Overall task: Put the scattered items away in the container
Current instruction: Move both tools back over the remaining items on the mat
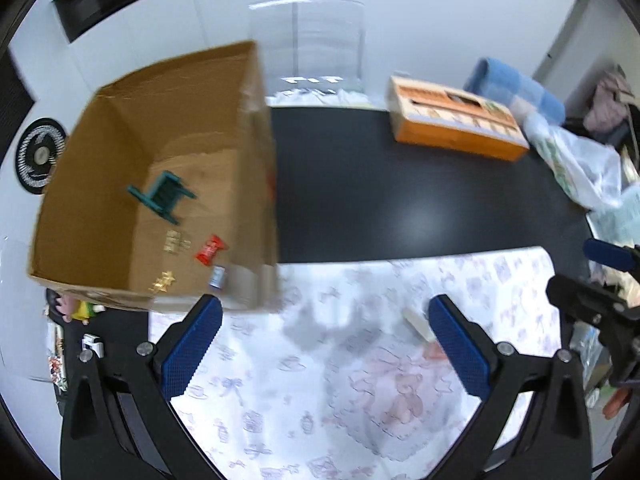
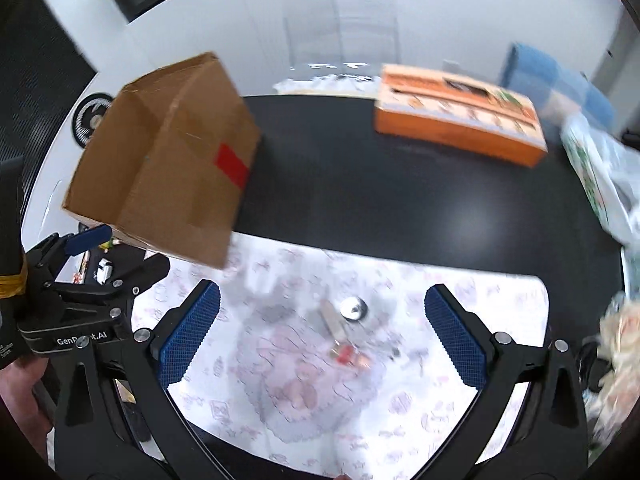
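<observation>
A brown cardboard box (image 1: 160, 176) is sitting open at the left of the frame on a black surface (image 1: 400, 192). Inside it are lying a teal toy chair (image 1: 164, 196), a red wrapper (image 1: 211, 249) and small gold pieces (image 1: 162, 281). Both the left gripper (image 1: 324, 344) and right gripper (image 2: 322, 336) are hovering with fingers spread, empty, over a patterned white cloth (image 2: 400, 380). On the cloth, a small metal disc (image 2: 353, 308), a pale stick (image 2: 333, 320) and a reddish item (image 2: 348, 354) are lying scattered at center frame.
</observation>
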Action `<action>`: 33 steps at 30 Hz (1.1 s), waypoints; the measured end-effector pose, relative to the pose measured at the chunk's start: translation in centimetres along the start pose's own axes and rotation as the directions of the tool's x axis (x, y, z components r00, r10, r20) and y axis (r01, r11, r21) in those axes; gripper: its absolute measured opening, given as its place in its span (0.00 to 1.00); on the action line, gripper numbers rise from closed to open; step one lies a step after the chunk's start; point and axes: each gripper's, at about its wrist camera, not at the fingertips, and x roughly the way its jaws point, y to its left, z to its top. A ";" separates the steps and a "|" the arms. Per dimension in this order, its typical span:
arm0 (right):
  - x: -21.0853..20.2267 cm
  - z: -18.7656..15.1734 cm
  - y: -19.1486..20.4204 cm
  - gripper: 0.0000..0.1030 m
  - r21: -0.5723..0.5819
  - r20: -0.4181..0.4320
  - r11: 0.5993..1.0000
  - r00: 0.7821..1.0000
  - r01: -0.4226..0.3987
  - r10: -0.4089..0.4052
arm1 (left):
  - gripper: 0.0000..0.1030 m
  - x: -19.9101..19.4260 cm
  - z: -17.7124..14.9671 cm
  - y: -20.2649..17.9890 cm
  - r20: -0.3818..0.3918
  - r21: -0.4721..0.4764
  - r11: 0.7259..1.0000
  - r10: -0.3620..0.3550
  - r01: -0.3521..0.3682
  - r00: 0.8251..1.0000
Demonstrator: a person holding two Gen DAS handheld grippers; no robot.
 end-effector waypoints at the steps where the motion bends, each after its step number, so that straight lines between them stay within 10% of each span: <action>1: -0.1 -0.5 -0.7 1.00 0.011 0.000 1.000 1.000 0.002 -0.002 | 1.00 0.2 -0.2 -0.7 -0.006 0.012 1.000 -0.007 0.007 1.000; 33: 9.6 -11.7 -9.2 1.00 0.098 -0.180 0.995 0.984 0.033 -0.015 | 0.99 13.9 -6.8 -9.5 -0.237 0.111 0.986 -0.095 0.124 0.967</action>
